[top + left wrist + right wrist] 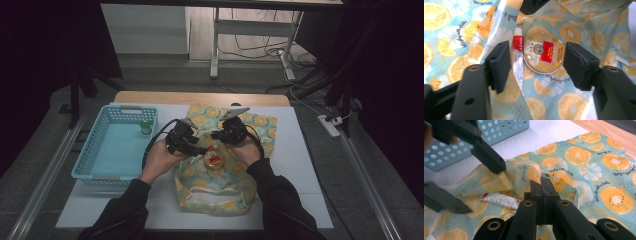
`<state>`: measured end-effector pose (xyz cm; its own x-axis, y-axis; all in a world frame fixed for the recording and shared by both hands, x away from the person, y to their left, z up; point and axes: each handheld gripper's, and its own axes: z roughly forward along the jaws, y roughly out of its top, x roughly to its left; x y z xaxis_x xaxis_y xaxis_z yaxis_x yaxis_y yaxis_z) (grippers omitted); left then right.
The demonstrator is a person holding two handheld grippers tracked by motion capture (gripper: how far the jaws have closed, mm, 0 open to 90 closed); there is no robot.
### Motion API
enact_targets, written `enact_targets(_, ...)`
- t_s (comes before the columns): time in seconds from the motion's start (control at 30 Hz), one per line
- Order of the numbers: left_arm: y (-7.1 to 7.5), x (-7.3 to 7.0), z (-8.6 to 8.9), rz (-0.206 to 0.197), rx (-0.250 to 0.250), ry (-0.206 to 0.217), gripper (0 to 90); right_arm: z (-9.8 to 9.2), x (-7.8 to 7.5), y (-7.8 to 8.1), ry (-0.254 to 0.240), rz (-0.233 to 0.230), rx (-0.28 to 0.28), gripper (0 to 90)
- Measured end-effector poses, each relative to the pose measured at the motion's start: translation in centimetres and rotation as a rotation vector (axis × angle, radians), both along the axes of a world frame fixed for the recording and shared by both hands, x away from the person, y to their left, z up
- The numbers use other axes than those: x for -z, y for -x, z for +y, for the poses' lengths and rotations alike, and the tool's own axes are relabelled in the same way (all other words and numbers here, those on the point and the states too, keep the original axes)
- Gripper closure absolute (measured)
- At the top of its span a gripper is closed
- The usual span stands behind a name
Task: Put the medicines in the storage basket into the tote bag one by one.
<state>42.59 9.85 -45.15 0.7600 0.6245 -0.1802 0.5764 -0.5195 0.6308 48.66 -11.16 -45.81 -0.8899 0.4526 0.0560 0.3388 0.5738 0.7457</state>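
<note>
A: Starting at nine o'clock on the white table (pixel 305 165), what sits there?

B: A light blue perforated plastic basket (pixel 95 150), with a small green-capped bottle (pixel 145 127) standing at its one o'clock corner.

A: And beside it?

B: The left gripper (pixel 199 149), just at three o'clock of the basket, over the turquoise fabric bag printed with orange slices (pixel 250 125). In the left gripper view its jaws stand apart with nothing pressed between the pads; they hang above the bag's opening.

A: What lies inside that opening?

B: A small white tube with a red band (pixel 517 55) and, touching it at its three o'clock, a round gold tin with a clear lid and a red label (pixel 544 53). Both rest on the bag's lining between the two pads, below them and untouched.

A: Then the right gripper (pixel 218 135)?

B: It faces the left one from about two o'clock. In the right gripper view its jaws are pressed together on a fold of the bag's rim, holding the edge up. The left gripper's jaws show across at ten o'clock there, with the white tube lying beneath them.
</note>
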Motion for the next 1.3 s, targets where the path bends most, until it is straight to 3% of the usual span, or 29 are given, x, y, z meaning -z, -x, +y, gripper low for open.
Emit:
enact_targets(0.17, 0.4, -0.9, 1.5, -0.036, -0.008, -0.006, 25.3, 0.0, 0.0, 0.0, 0.000, -0.002, 0.000, 90.0)
enact_targets(0.37, 0.4, -1.8, 4.4, -0.063, -0.065, 0.065, 15.6, 0.0, -0.1, 0.1, -0.001, -0.002, -0.002, 90.0)
enact_targets(0.53, 0.4, -2.3, 6.8, -0.082, -0.105, 0.093, 8.0, 0.0, -0.2, 0.2, -0.006, -0.002, -0.003, 90.0)
enact_targets(0.7, 0.3, -2.3, 8.7, -0.085, -0.141, 0.062, 5.0, 0.0, -0.3, 0.2, -0.008, 0.000, -0.003, 90.0)
enact_targets(0.97, -0.1, -1.8, 12.1, -0.070, -0.194, 0.064, 5.1, 0.1, -0.5, 0.4, -0.010, 0.003, -0.006, 90.0)
enact_targets(1.3, -0.9, -0.8, 15.4, -0.100, -0.277, 0.037, 0.1, 0.1, -0.5, 0.5, -0.009, 0.000, -0.012, 90.0)
